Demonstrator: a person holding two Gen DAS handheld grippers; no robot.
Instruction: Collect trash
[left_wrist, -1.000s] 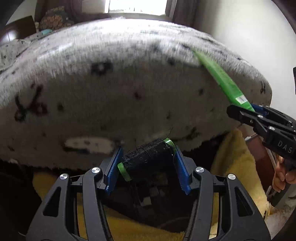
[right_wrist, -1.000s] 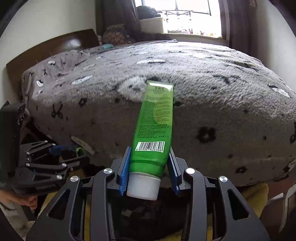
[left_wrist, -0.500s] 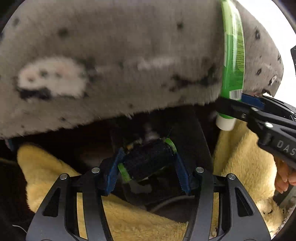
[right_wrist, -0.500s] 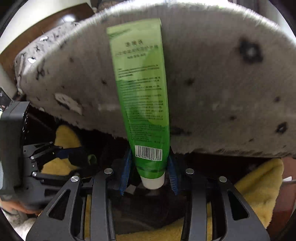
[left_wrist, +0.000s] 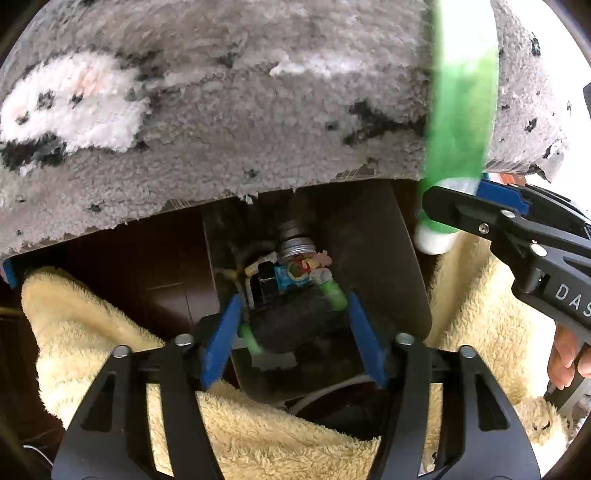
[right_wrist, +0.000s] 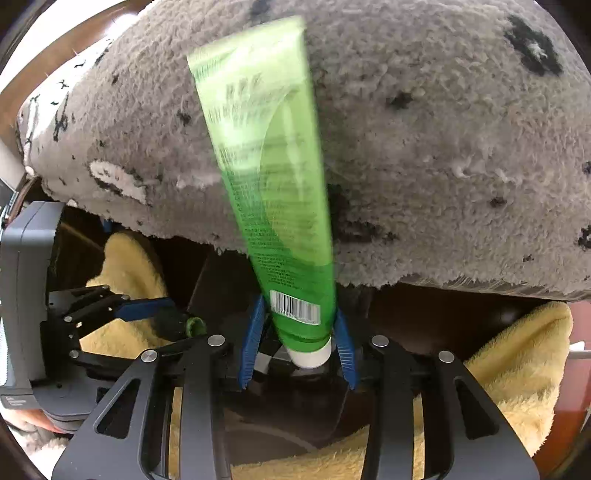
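My left gripper (left_wrist: 293, 321) is shut on a black thread spool with green ends (left_wrist: 291, 323), held over the open mouth of a dark trash bin (left_wrist: 373, 258) that has a metal cap and small colourful scraps inside. My right gripper (right_wrist: 297, 332) is shut on a green tube with a white cap (right_wrist: 269, 177), cap end down, standing up in front of the grey blanket. The tube also shows in the left wrist view (left_wrist: 458, 110), right of the bin. The left gripper and spool show at the left of the right wrist view (right_wrist: 155, 317).
A bed with a fuzzy grey patterned blanket (left_wrist: 221, 110) overhangs the bin. A yellow fleece towel (left_wrist: 92, 332) lies around the bin on both sides. Dark wood bed frame (left_wrist: 110, 251) sits under the blanket.
Both grippers have dropped lower and tilted down toward the bin below the bed edge. The bin's inside has come into view. Both keep hold of their items.
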